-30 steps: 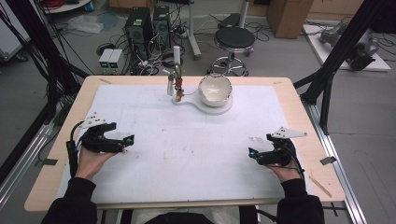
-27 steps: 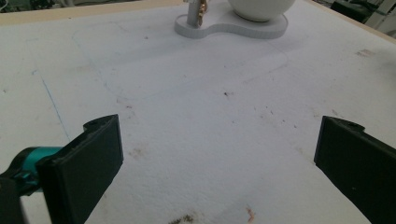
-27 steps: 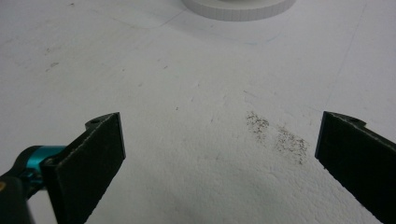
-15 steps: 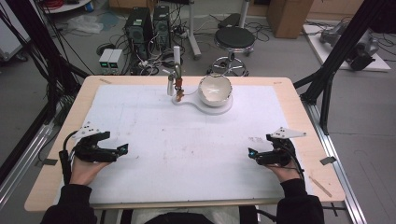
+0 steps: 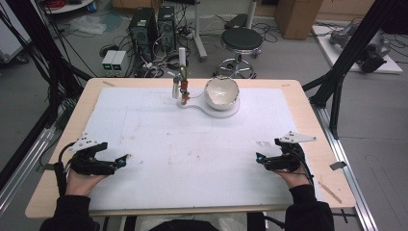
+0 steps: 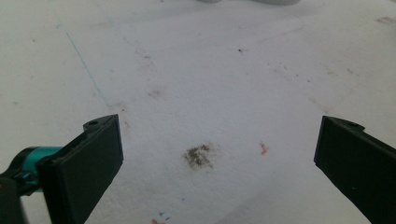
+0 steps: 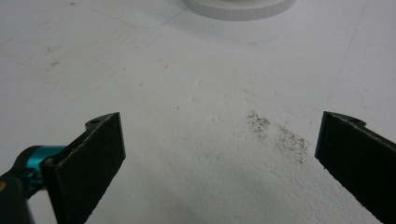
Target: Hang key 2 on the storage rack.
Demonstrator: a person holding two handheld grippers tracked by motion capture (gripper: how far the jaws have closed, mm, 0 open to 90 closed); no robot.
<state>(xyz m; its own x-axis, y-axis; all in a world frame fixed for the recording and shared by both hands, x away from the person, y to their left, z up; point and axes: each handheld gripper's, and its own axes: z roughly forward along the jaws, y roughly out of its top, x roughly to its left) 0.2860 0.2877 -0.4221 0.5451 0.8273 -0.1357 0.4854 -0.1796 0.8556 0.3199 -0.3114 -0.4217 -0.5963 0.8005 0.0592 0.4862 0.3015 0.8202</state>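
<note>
The left gripper [image 6: 215, 158] has its two black jaws spread wide apart, one rising at the lower left and one at the lower right, with nothing between them. A teal fitting [image 6: 29, 157] sits behind the lower-left jaw. Below lies the white tabletop [image 6: 205, 70], scuffed and lightly marked. A dark grey smudge [image 6: 198, 156] sits between the jaws, nearer the left one. Just right of the smudge is a small red mark [image 6: 264, 148]. A thin blue line [image 6: 86, 65] runs diagonally above and left of the smudge.
</note>
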